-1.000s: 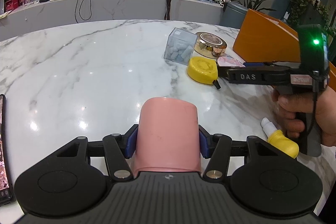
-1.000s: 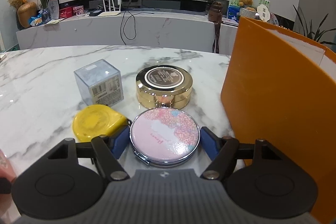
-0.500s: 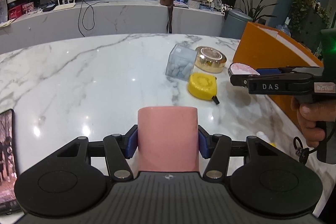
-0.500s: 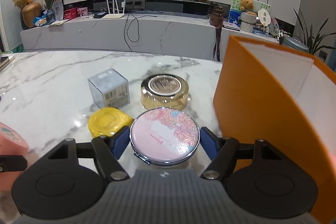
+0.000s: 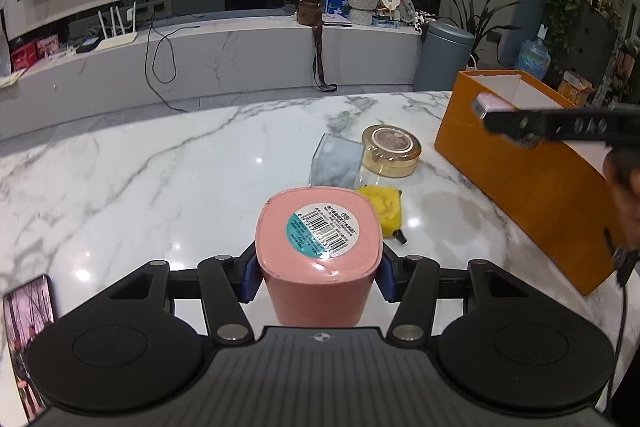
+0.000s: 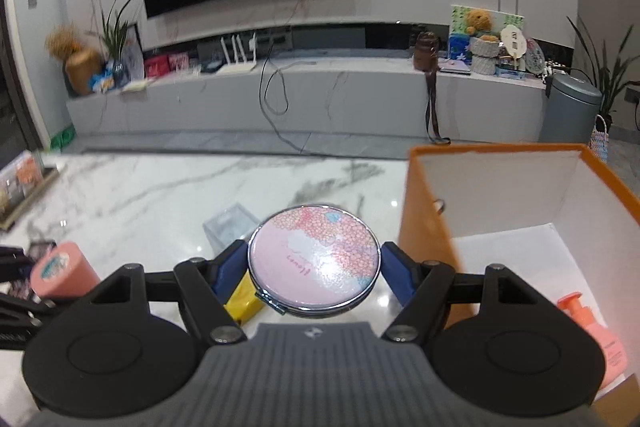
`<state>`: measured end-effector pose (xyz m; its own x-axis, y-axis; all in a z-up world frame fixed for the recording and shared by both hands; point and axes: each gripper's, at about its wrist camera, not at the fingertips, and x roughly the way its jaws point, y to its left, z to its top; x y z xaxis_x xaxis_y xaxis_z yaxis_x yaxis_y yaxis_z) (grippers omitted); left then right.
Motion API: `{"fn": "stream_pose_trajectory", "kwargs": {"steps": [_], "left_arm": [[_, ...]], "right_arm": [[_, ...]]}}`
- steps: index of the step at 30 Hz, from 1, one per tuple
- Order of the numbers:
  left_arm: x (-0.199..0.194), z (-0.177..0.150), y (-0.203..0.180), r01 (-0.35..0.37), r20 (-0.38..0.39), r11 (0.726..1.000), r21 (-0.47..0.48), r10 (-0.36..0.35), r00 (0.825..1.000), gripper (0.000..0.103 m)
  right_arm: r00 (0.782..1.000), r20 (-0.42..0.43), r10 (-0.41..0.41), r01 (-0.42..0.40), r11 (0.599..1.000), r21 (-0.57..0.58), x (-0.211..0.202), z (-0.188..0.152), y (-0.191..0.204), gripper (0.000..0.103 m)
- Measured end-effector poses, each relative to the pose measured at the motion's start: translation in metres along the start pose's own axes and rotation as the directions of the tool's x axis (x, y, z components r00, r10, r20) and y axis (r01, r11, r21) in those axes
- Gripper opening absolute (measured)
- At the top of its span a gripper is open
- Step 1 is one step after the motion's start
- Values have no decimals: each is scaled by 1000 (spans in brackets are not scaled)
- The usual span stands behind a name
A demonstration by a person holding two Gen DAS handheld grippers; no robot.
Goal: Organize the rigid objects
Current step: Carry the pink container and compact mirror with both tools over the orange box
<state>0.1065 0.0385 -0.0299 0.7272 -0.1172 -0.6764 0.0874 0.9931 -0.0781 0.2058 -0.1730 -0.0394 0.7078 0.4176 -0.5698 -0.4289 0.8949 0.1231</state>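
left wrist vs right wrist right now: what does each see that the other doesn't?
Left wrist only: gold tin, phone at the table edge, barcode label on the pink container.

Right wrist only: inside of the orange box, with an orange pump bottle; flowered top of the compact mirror.

Both: pink container, clear cube box, yellow tape measure, orange box, marble table.
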Motion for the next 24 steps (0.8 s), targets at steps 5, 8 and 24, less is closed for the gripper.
{"fn": "stream_pose_trajectory", "kwargs": {"steps": [5,8,24], "left_arm": [[-5,18,-17,17,10,999,47,-18,1000,62],[-6,34,-27,54,20,997,59,-56,998,62],[14,140,-123,235,47,953,193,-248,968,62]], "right_arm": [[998,50,-37,37,999,0,-24,19,-19,71],[989,77,-129,133,989,-59,-36,26,-27,71],[979,41,-199,198,980,24,-65,71,-118,71]]}}
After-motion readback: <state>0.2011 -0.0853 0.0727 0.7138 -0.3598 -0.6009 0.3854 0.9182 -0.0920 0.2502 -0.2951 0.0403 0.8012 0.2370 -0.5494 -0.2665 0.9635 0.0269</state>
